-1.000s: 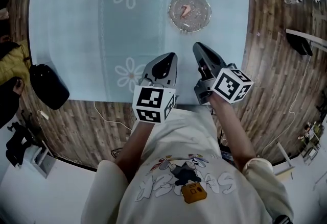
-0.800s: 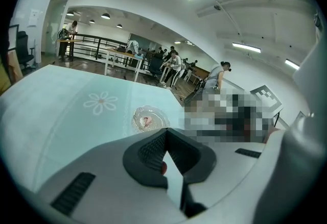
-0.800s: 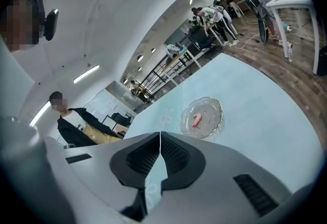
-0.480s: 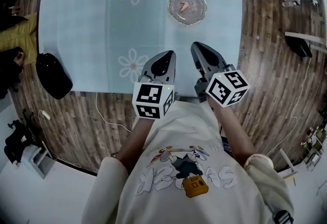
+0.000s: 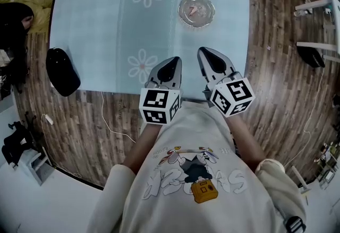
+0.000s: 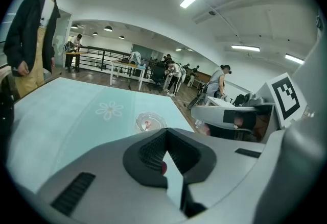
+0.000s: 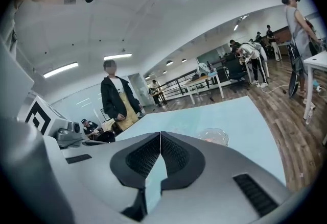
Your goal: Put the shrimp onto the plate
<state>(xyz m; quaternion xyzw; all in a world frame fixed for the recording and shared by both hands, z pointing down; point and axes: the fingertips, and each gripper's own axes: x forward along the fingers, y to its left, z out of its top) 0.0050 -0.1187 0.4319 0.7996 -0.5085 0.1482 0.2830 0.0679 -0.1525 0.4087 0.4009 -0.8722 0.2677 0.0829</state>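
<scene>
Your left tool [image 5: 171, 65] has its jaws pressed together with nothing between them, and your right tool [image 5: 208, 55] is likewise closed and empty. You hold both side by side over the near edge of the bench [image 5: 95, 25], close to your body. The shrimp [image 5: 193, 10] lies on the glass plate [image 5: 209, 17], well ahead of the right tool.

Grey left gripper [image 5: 177, 60], right gripper [image 5: 202, 51] — marker cubes [image 5: 159, 105], cream cartoon-print T-shirt [image 5: 183, 195]
</scene>
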